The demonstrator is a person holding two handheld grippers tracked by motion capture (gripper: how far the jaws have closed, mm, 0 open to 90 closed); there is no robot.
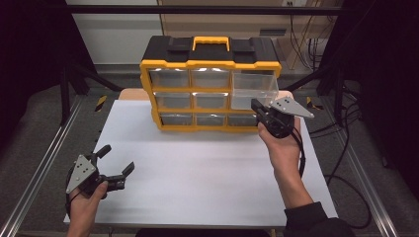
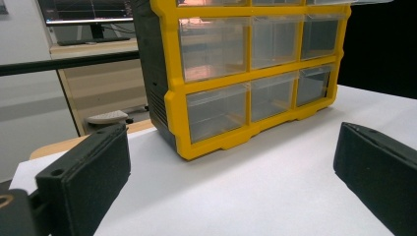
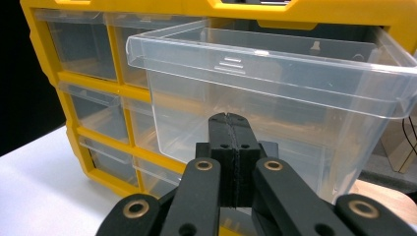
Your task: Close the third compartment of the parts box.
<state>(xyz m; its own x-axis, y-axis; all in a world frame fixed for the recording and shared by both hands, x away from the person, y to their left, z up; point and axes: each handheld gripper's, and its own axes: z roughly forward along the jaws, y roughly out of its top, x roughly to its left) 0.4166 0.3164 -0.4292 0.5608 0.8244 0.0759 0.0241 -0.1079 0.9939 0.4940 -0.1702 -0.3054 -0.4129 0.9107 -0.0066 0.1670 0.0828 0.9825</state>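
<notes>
Nearest the high camera, the left tongs (image 1: 114,165) rest low over the front left corner of the white worktop (image 1: 197,168), held in the person's left hand (image 1: 86,202). Their jaws stand wide apart with nothing between them (the left gripper view shows bare worktop between the two black pads (image 2: 86,172)). They point toward the yellow and black organiser (image 1: 210,81), which stands well apart from them at the far edge of the worktop, with a yellow handle (image 1: 211,42) on its black lid.

The organiser has three rows of three clear drawers. The top right drawer (image 1: 253,89) is pulled out toward the person, sticking well forward of the yellow frame, while the other drawers sit flush.

The right tongs (image 1: 257,109), in the person's right hand (image 1: 281,148), are raised at the front of that open drawer. In the right gripper view their jaws are pressed together, pad against pad, with no gap, and their tip sits right against the drawer's clear front wall (image 3: 275,108), below its rim. Whether the tip touches the plastic or pinches any of it I cannot tell.
</notes>
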